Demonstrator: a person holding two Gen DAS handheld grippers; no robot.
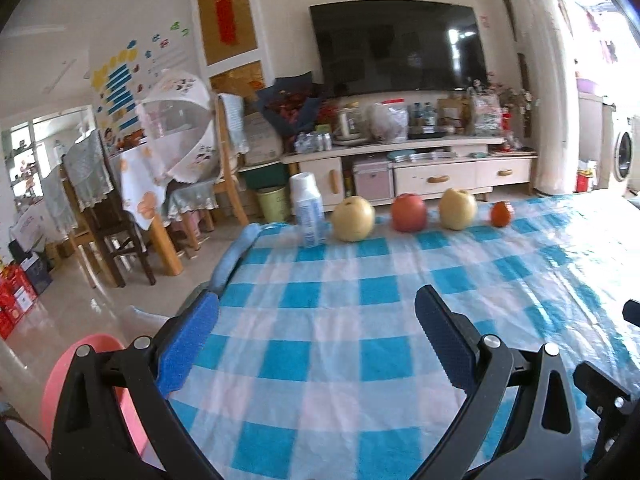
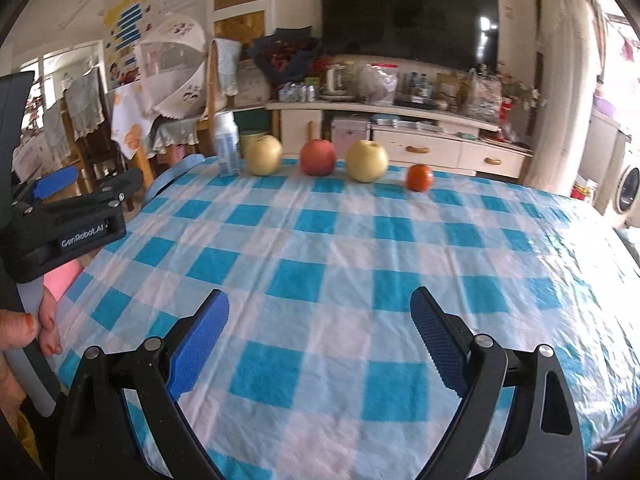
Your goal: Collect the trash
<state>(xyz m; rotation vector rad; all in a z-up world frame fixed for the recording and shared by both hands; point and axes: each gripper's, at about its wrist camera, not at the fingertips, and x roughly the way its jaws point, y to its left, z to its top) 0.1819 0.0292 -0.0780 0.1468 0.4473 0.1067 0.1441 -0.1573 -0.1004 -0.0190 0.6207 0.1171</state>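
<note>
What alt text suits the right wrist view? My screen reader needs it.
The open right tool hovers over a blue-checked tablecloth; a white bottle, two yellow pears, a red apple and a small orange fruit line the far edge.

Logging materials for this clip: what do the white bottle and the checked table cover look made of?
White bottle: apparently matte plastic, opaque with a printed label. Checked table cover: probably thin plastic sheeting, since it shines, glares and wrinkles; coated fabric remains possible.

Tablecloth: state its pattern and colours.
The tablecloth is a check of bright blue, pale blue and white squares, clearest in the right wrist view.
</note>
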